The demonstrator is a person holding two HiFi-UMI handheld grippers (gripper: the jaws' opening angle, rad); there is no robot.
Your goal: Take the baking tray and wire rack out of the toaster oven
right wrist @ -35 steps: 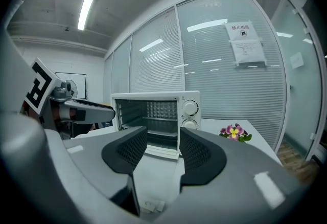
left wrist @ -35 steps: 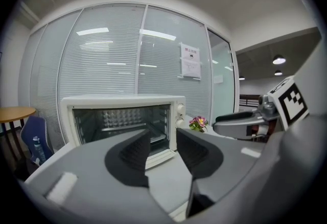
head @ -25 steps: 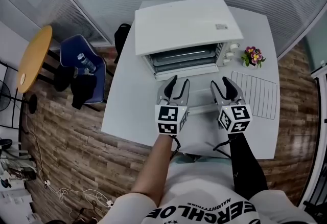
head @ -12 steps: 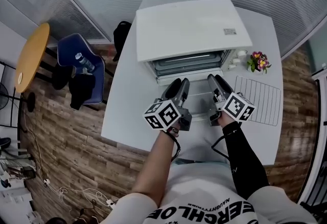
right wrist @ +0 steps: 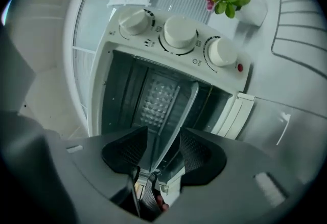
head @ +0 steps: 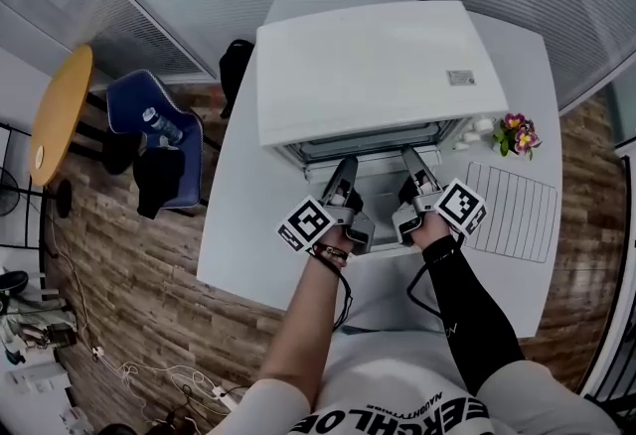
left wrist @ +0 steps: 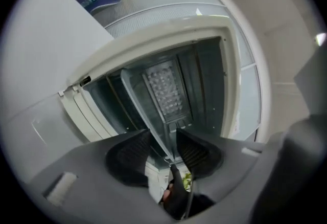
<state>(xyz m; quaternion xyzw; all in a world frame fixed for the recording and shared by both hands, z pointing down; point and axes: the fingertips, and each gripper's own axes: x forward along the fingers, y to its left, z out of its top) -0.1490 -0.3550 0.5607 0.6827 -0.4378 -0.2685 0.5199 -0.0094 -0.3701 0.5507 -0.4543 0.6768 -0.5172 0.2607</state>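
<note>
The work surface is a white table (head: 248, 224) on a wood-plank floor, with ribbed wall panels behind.

Nearest the person, both arms reach forward and both grippers are rolled onto their sides at the oven mouth.

- The left gripper (head: 345, 166) has its jaws wide apart. In the left gripper view, the front rim of the baking tray (left wrist: 163, 90) runs between the two pads.
- The right gripper (head: 409, 158) also has its jaws apart, and the same tray rim passes between them.
- On neither side do the pads appear to press on the metal, though the rim is thin and seen edge-on, so light contact cannot be ruled out.

The oven door (head: 376, 181) is down, and the tray sits inside the cavity on its runners, dimpled face showing.

To the right of the grippers, the wire rack (head: 512, 210) lies flat on the table, well clear of the toaster oven (head: 368, 66). Just beyond the rack, near the oven's control knobs (right wrist: 179, 31), stands a small flower pot (head: 519, 133). Off the table to the left are a blue chair (head: 154, 125) and a round wooden side table (head: 60, 115).

Assessment:
- The rack half of the task reads as done.
- The tray half is open: it is lined up for a two-sided grip but not yet clamped.
- What remains is to close both pairs of jaws on the rim, draw the tray level out over the door, and set it down on bare table.
</note>
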